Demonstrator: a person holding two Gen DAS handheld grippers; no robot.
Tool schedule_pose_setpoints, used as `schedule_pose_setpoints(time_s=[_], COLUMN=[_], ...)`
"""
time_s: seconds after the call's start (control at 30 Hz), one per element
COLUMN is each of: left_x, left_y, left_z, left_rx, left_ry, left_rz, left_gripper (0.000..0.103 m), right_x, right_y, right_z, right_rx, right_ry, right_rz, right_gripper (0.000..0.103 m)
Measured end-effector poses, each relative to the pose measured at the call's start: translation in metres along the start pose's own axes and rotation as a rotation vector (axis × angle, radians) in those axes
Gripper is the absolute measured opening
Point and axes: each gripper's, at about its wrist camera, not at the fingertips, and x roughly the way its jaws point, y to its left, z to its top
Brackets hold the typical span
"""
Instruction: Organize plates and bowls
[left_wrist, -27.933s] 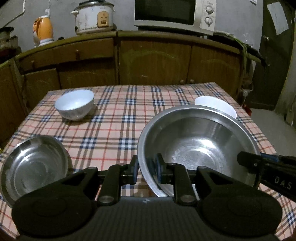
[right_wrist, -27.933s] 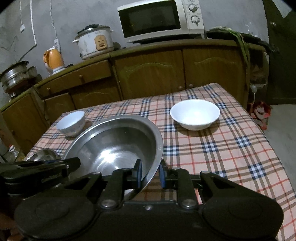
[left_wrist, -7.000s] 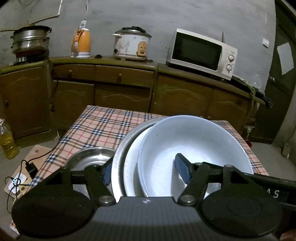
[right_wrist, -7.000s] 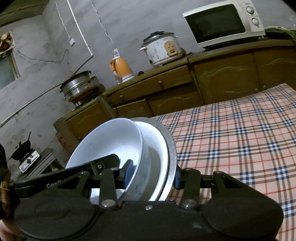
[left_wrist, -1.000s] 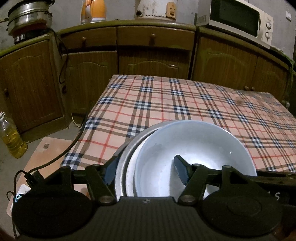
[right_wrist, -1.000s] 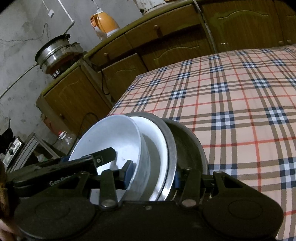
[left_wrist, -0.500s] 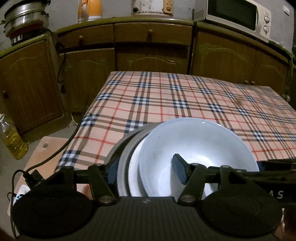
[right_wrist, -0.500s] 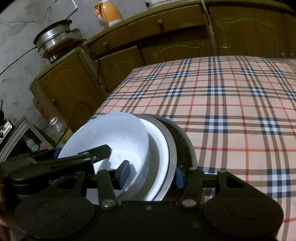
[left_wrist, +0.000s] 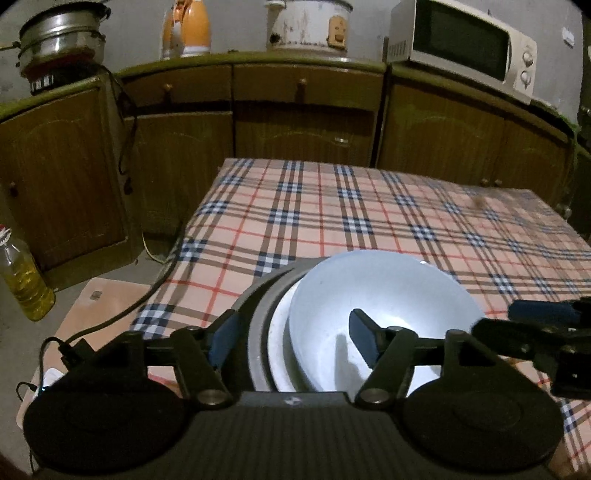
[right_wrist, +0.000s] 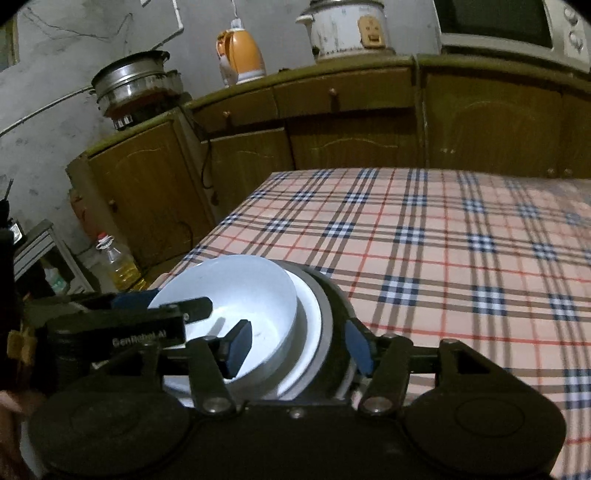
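Right hand-held gripper (right_wrist: 297, 347) astride nested bowls (right_wrist: 236, 295); microwave (left_wrist: 461, 51) fully visible left-view only.

Nested bowls (left_wrist: 380, 295) at lower centre, on the worktop (left_wrist: 369, 206) near its left edge; oil bottle (left_wrist: 26, 280) far left, on the floor.

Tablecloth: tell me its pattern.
The tablecloth is peach-pink plaid with navy, brown and red stripes; clearest in the right wrist view.

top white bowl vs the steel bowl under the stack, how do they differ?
The white bowl is matte white ceramic-looking; the steel bowl is grey metal. The white bowl is narrower and sits innermost on top; the steel bowl is wider, outermost, showing only its rim. Both are round, nested, near the table edge.
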Motion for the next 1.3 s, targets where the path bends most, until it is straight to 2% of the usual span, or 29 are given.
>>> schedule_pose_setpoints(time_s=[0.1, 0.3, 0.43, 0.57, 0.73, 1.03, 1.3], left_x=[-0.015, -0.050, -0.076, -0.092, -0.110, -0.124, -0.124], left_y=[-0.001, -0.006, -0.017, -0.029, -0.036, -0.040, -0.036], left_z=[-0.003, -0.015, -0.028, -0.039, -0.050, -0.063, -0.065], left_rx=[0.002, -0.020, -0.007, 0.019, -0.014, -0.016, -0.028], left_ry=[-0.036, -0.099, -0.159, -0.189, -0.231, -0.242, -0.223], left_rz=[-0.008, 0.012, 0.037, 0.051, 0.056, 0.077, 0.060], left_gripper=[0.074, 0.079, 0.089, 0.093, 0.103, 0.103, 0.103], right_x=[-0.017, -0.048, -0.066, -0.084, -0.105, -0.125, -0.126], right_y=[0.005, 0.017, 0.024, 0.031, 0.038, 0.044, 0.047], right_z=[-0.006, -0.021, -0.034, -0.049, -0.061, -0.068, -0.072], right_rx=[-0.011, -0.040, -0.058, -0.066, -0.063, -0.046, -0.046], right_ry=[-0.011, -0.023, -0.016, -0.011, -0.007, -0.003, 0.007], right_rz=[0.001, -0.023, -0.044, -0.066, -0.067, -0.082, -0.091], right_gripper=[0.076, 0.079, 0.080, 0.081, 0.081, 0.081, 0.081])
